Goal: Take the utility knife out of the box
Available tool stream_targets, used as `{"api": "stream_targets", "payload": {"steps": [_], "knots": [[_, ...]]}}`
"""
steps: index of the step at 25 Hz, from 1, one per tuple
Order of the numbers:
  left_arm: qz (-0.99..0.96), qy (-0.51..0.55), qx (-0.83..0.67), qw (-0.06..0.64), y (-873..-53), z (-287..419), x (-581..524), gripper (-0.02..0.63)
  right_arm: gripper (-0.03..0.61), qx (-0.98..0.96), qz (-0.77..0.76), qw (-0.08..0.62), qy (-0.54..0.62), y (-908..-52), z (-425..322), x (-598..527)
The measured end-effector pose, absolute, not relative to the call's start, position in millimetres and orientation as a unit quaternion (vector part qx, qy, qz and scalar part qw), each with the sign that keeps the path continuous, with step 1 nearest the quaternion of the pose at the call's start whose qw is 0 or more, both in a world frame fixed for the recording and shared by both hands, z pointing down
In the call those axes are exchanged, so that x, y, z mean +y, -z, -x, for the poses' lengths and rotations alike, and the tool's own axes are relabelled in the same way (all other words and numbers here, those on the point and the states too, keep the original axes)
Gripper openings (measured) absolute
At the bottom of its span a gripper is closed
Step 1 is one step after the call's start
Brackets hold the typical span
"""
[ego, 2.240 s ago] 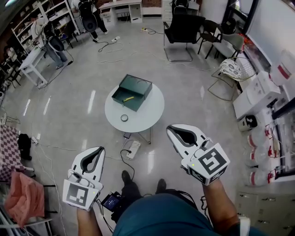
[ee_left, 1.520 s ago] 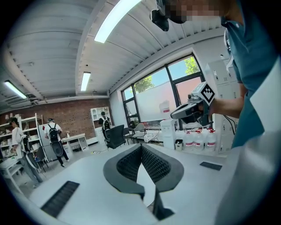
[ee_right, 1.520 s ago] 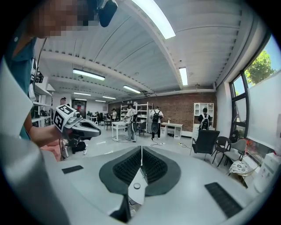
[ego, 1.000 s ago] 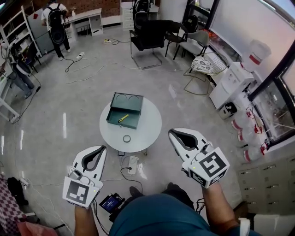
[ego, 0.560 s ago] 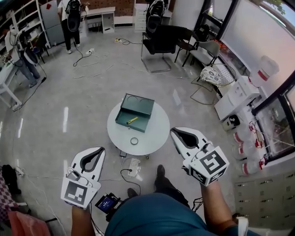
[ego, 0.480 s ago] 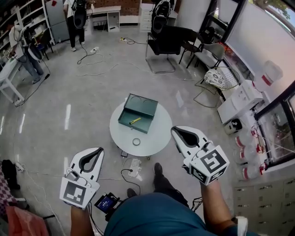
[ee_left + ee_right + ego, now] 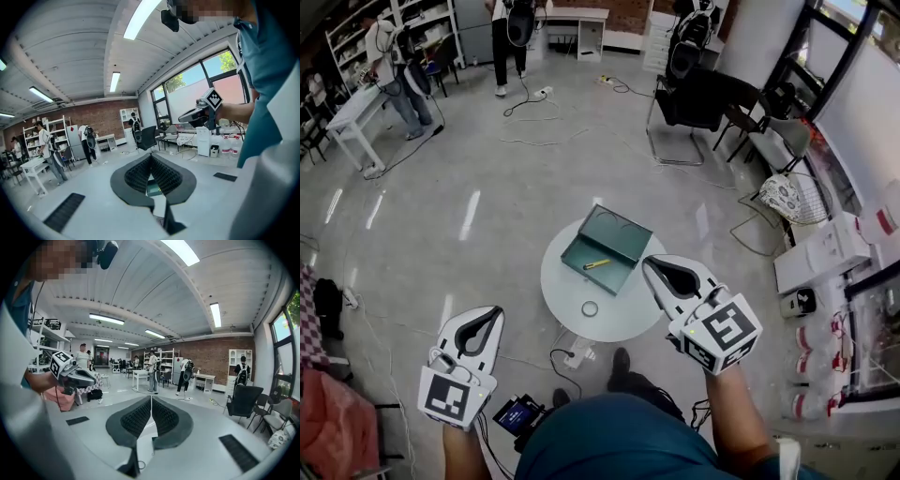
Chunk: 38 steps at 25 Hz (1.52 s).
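An open green box (image 7: 617, 239) stands on a round white table (image 7: 623, 314) in the head view. A yellow utility knife (image 7: 597, 264) lies inside the box. My left gripper (image 7: 492, 310) hangs low and left of the table, well short of it, shut and empty. My right gripper (image 7: 649, 263) is shut and empty too, its tip over the table's right side in the picture, beside the box. In the left gripper view the jaws (image 7: 151, 155) meet, with a bit of the green box (image 7: 153, 188) showing below them. In the right gripper view the tips (image 7: 150, 398) touch.
A small ring (image 7: 591, 307) lies on the table in front of the box. A power strip (image 7: 575, 356) and cables lie on the floor by the table's foot. A black chair (image 7: 698, 103) stands behind, several people at the back left, white cabinets (image 7: 830, 258) at the right.
The table and box have shifted right and nearer in the head view as the person walks. Both grippers have travelled along and stay shut; the right one now overlaps the table's edge.
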<state>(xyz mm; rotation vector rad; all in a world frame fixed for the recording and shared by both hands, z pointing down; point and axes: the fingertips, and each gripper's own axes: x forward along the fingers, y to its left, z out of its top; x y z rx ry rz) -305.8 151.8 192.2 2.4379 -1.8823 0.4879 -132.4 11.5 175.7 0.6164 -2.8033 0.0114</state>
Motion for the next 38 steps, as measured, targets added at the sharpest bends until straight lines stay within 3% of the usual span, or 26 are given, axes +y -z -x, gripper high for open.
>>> {"api": "stream_targets", "payload": {"steps": [22,38], "knots": [[-0.751,-0.234,-0.612,0.078,-256.9,242.3,-49.7,0.018,0.038,-0.98,-0.13,0.14,-0.05,-241.8,100.4,-193.0],[-0.81,-0.318,-0.48,0.113,-398.3,241.6,-133.1,0.018,0.038,-0.948,-0.237,0.185,-0.103,-323.6,49.9,-224.3]]}}
